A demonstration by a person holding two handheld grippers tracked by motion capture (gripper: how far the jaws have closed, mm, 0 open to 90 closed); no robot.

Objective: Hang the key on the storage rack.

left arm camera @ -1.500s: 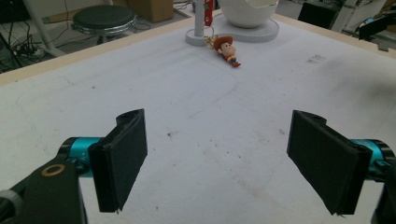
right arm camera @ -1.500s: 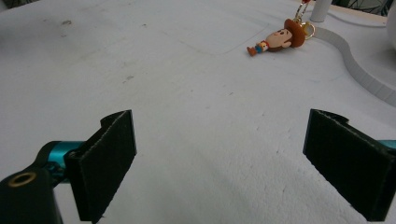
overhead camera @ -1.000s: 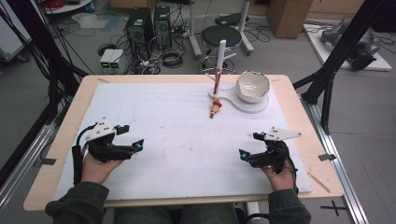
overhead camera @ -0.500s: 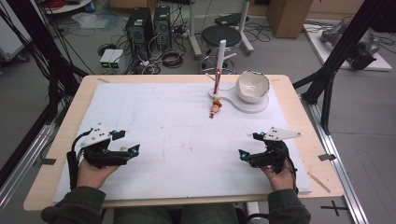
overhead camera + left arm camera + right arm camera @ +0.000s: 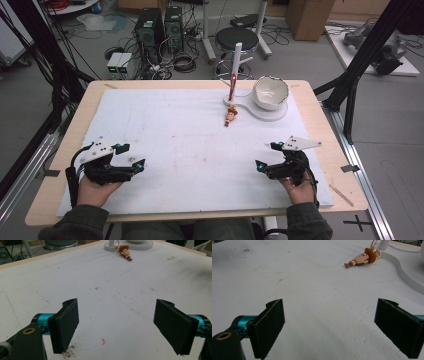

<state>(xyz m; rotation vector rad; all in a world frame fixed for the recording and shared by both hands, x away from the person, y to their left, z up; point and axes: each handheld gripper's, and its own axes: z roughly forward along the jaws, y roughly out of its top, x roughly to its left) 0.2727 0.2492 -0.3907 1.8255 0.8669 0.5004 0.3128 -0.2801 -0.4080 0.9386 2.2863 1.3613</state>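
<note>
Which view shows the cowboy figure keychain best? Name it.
The right gripper view: the cowboy figure keychain shows hat, face and gold ring clearly. The left gripper view shows it smaller; the high view shows a tiny blur.

Bright, even overhead light across the white mat (image 5: 190, 145) on the desk (image 5: 310, 100); no glare. Soft, faint shadows just under both grippers and beside the bowl (image 5: 270, 92). High view slightly soft and grainy, straight edges bowed toward the corners. Gripper views sharp on the near black fingers (image 5: 65, 323), softer toward the cowboy figure keychain (image 5: 361, 258) beyond; dim grey patch at the mat's far corner.
</note>
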